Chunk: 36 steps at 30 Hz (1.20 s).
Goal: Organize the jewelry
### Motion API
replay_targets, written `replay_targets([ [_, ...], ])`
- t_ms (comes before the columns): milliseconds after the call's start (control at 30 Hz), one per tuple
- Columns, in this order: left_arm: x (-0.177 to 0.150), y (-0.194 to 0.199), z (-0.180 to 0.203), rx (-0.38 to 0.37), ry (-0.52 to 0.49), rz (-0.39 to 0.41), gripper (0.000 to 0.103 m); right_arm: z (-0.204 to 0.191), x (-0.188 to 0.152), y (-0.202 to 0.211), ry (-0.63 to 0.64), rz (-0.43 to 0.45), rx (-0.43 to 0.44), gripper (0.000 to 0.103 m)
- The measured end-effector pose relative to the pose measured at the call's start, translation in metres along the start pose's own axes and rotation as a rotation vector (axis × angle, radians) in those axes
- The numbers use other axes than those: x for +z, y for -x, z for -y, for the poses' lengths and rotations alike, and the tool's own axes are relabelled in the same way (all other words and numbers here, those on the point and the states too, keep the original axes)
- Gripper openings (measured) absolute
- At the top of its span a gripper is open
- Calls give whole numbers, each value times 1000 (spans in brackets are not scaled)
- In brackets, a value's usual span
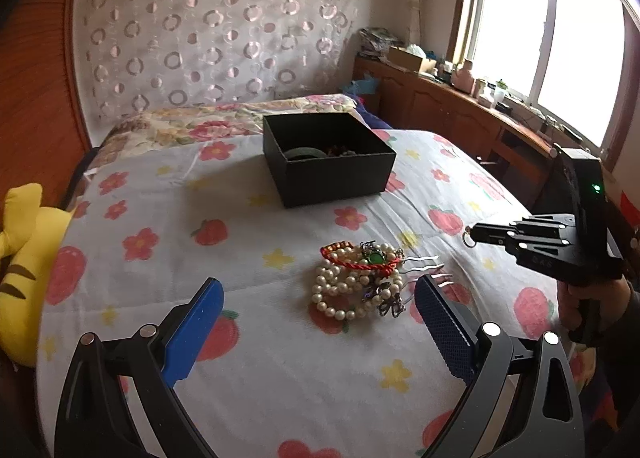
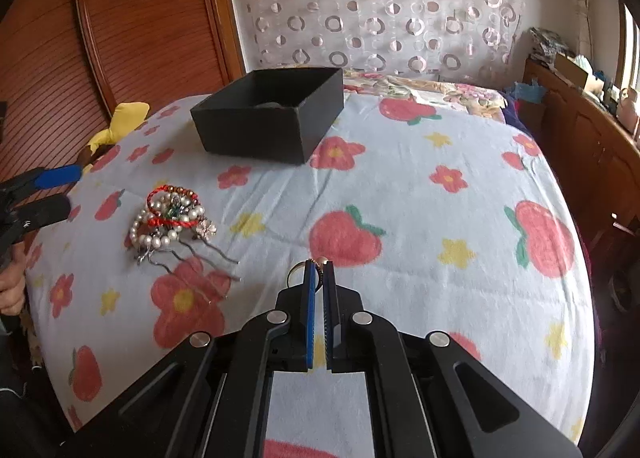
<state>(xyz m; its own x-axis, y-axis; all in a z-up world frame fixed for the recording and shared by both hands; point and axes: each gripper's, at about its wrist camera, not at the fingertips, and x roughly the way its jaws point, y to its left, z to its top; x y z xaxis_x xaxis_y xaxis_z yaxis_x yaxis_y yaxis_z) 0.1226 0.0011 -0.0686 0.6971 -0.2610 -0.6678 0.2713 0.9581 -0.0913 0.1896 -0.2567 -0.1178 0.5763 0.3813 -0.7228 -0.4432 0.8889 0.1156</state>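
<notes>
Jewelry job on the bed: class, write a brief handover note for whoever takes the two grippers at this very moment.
Right gripper: shut on a small ring, held above the bedspread.
Left gripper: open, empty, hovering just short of the jewelry pile.
Pile: pearls, red cord bracelet, hairpins, tangled together on the bedspread.
Black box: open, beyond the pile, already holding some pieces.
Left to do: drop the ring in the box, then move the pile.

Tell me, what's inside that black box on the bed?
In the left wrist view, the black box holds a dark round band and a small heap of beaded jewelry beside it. Its near wall hides the rest of the floor, so anything lower can't be seen.
</notes>
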Motion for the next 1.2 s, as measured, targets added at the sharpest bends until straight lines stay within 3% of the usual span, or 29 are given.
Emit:
replay_targets([
  [133,7,-18,2,-16,-14,-23,90,-1,0,1,-3,3,-1,4],
  [267,20,-40,-6,-54,30,-67,62,-5,-6,3,-4,1,-3,5],
  [467,32,-66,-16,-99,86,-142,38,-8,-17,6,-1,7,-1,5],
  [633,33,-83,-19,-109,131,-211,35,-5,-18,6,-16,21,3,5],
  [900,31,-91,-25,-123,177,-257,32,-3,-20,9,-31,34,13,5],
  [1033,33,-93,-25,-169,203,-262,10,-3,-20,9,-32,34,13,5],
  [1200,39,-84,-15,-129,149,-224,4,-3,-20,9,-31,34,13,5],
])
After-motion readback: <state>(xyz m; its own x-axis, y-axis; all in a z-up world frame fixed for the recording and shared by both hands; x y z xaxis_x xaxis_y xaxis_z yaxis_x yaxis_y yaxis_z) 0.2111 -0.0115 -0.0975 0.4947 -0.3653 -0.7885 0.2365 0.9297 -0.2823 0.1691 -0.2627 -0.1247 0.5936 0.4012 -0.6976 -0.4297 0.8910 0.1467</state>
